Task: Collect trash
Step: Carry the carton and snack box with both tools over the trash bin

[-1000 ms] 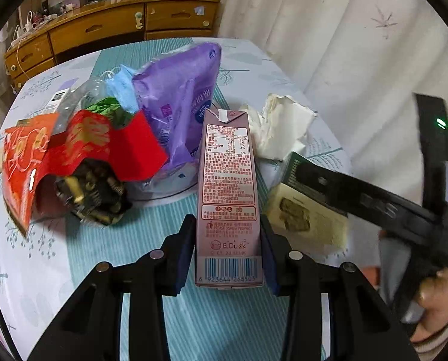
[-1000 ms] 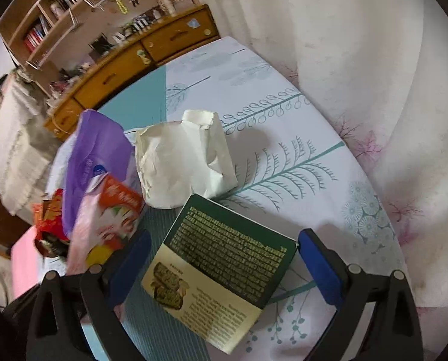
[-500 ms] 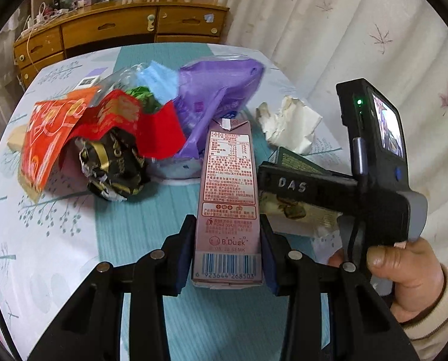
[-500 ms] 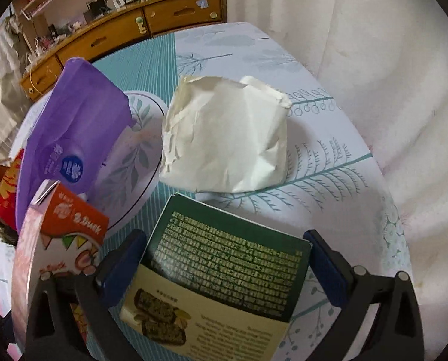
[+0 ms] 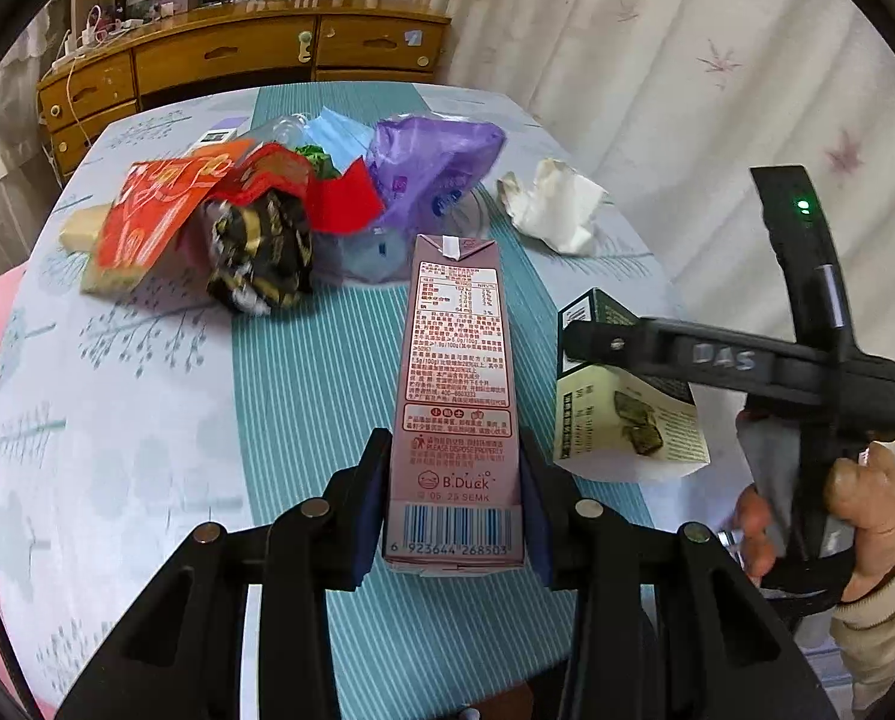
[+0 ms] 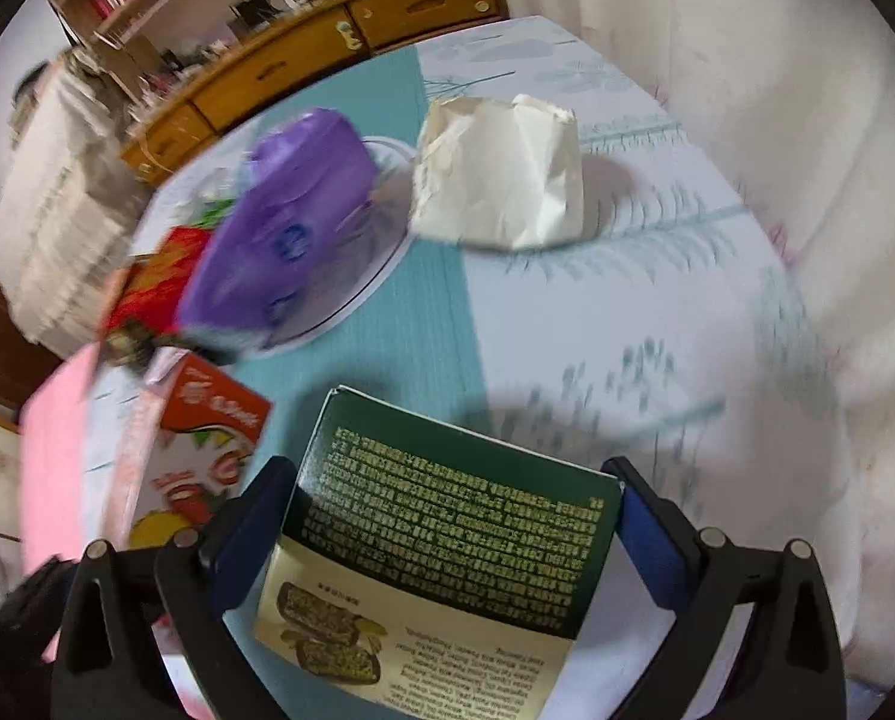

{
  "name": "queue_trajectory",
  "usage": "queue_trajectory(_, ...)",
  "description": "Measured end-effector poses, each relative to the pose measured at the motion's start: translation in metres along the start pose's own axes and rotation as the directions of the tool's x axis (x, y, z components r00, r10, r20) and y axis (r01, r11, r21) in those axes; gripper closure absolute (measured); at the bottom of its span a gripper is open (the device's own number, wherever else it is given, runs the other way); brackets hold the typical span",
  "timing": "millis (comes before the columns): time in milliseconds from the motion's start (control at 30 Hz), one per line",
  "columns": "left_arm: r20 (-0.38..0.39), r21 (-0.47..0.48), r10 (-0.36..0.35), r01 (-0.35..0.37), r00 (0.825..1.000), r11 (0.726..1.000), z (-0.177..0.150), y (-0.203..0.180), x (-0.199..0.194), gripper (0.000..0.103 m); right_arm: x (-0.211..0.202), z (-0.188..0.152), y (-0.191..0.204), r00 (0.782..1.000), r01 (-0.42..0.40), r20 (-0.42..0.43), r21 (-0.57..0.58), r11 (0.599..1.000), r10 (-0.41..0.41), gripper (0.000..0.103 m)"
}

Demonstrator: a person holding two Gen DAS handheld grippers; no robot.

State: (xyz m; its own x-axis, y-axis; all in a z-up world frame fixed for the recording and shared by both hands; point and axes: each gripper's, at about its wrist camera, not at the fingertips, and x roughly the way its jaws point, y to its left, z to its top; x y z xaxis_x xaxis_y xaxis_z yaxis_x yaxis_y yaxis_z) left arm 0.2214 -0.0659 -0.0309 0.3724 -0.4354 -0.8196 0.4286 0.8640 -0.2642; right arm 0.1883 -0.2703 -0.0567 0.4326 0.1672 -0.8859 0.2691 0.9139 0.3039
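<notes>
Both grippers hold a piece of trash above the table, one carton each.

The pink drink carton (image 5: 456,420) is clamped near its base between the pads of the left gripper (image 5: 453,516), its barcode end toward the camera. Just to its right, the green and cream box (image 6: 447,540) sits squeezed between the blue pads of the right gripper (image 6: 447,528), which a hand (image 5: 855,516) grips by the handle. Both are lifted over the teal-striped middle of the tablecloth (image 5: 303,372). Farther back on the table lie a crumpled white paper (image 6: 501,174), a purple bag (image 5: 435,174) resting partly on a plate (image 6: 381,276), red wrappers (image 5: 165,210) and a black and gold wrapper (image 5: 261,252) in a loose heap. Behind stands a wooden dresser (image 5: 225,54), with a curtain (image 5: 657,60) to the right.
</notes>
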Motion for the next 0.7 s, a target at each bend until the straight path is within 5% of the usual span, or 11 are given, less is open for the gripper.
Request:
queue_trajectory(267,0.026,0.04,-0.019,0.018,0.999,0.999,-0.065,-0.011,-0.057,0.065,-0.047,-0.07,0.007,0.985,-0.174,-0.022,-0.012,0.985,0.174,0.002)
queue_trajectory(700,0.013,0.075,-0.06,0.059,0.998,0.995,-0.205,-0.018,-0.119,0.065,-0.072,-0.202,0.025,0.962,-0.27,-0.094,-0.169,0.948,0.257,0.002)
